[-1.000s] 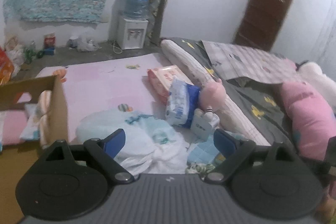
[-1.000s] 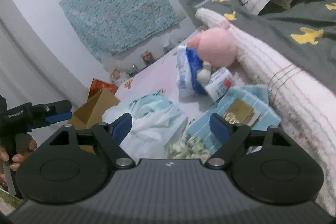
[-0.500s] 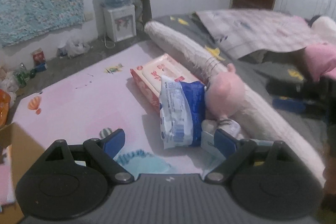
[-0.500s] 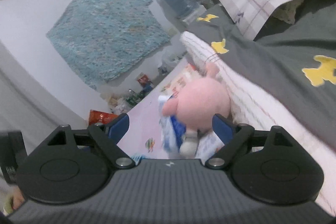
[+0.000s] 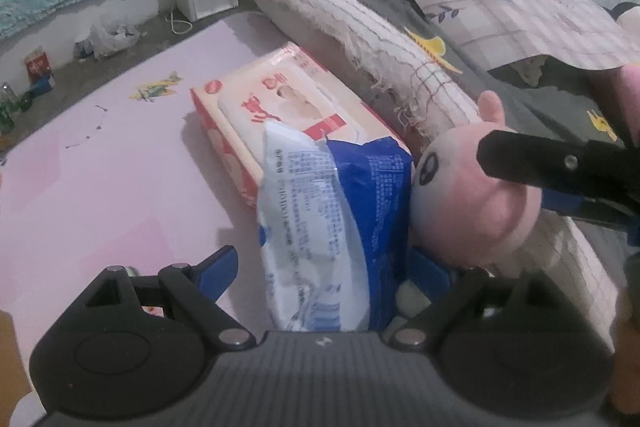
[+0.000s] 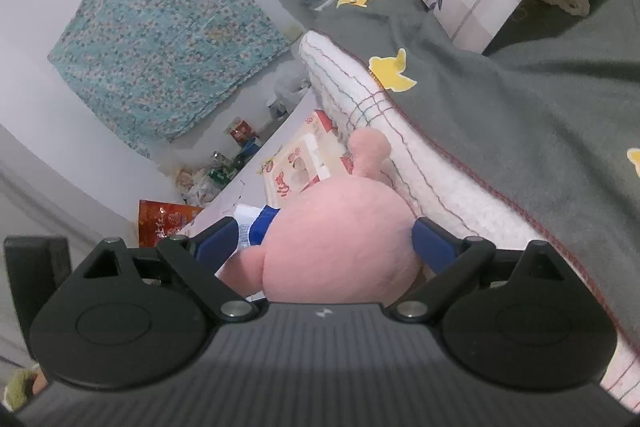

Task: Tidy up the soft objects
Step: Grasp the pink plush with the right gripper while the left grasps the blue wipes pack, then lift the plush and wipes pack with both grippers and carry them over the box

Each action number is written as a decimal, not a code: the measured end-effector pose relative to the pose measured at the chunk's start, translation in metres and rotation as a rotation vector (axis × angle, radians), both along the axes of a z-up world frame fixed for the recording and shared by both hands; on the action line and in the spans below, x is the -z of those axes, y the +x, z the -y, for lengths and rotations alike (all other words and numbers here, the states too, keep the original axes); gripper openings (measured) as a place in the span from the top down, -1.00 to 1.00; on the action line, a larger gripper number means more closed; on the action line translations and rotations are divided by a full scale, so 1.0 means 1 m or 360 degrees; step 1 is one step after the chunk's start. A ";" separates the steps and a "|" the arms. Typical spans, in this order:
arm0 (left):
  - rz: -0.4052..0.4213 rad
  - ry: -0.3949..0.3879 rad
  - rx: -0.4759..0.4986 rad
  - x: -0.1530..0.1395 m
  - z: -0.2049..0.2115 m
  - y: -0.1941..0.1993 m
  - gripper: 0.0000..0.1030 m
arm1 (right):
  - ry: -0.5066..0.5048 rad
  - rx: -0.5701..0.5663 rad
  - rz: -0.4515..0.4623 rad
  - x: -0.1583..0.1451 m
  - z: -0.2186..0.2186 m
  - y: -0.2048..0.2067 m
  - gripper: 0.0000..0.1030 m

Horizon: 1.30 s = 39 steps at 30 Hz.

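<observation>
**A:** ok so what's going on over there, both grippers going in at once?

**B:** Pretty much. The left gripper (image 5: 320, 267) is sitting with its jaws spread wide around the blue-and-white soft pack (image 5: 332, 219), fingers on either side but not squeezing yet. The right gripper (image 6: 324, 247) is doing the same thing to the pink plush toy (image 6: 340, 239), jaws spread, head of the toy sitting right between them.

**A:** Where's all that lying?

**B:** On the pink mat (image 5: 100, 179), jammed up against the rolled white blanket (image 5: 360, 39). The plush is touching the pack's right side, and the pack is leaning on the red-and-white wipes pack (image 5: 280, 103) behind it.

**A:** Any trouble grabbing them?

**B:** I'm guessing not much. Both are looking light and squishy (the pack's film is probably a bit slippery, though). The plush is going to compress a lot, so I'd be pinching across the fat middle of the head, not the little ear (image 6: 370, 147). The pack I'd take across its narrow sides, low down.

**A:** Which way are they pointing?

**B:** The pack's long axis is running away from the left camera, crimped end pointing toward the wipes. The plush is facing the pack in the left wrist view, ear sticking up toward the blanket.
</observation>
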<state>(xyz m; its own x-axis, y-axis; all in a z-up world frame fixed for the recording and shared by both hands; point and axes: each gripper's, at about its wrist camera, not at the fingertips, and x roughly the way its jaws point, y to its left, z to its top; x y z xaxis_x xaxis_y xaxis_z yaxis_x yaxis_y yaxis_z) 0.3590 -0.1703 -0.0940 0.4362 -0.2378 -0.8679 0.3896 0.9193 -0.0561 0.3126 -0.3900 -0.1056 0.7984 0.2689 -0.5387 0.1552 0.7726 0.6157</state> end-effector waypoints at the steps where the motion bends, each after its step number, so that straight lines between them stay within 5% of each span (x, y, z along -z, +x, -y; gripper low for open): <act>1: -0.0007 0.0011 0.0001 0.003 0.003 0.002 -0.80 | 0.0004 -0.0004 -0.0009 0.003 0.000 0.002 -0.84; 12: -0.0065 -0.0016 -0.0017 0.013 0.011 0.009 -0.50 | 0.0096 -0.0020 -0.0008 0.019 0.011 0.004 -0.70; 25: -0.0190 -0.0131 -0.0130 0.013 -0.004 0.014 -0.49 | 0.0443 0.0023 0.0110 0.033 0.043 -0.014 -0.47; 39: -0.0093 -0.0179 -0.0173 -0.006 -0.005 0.005 -0.14 | 0.0533 -0.0004 0.0234 0.024 0.044 -0.027 -0.47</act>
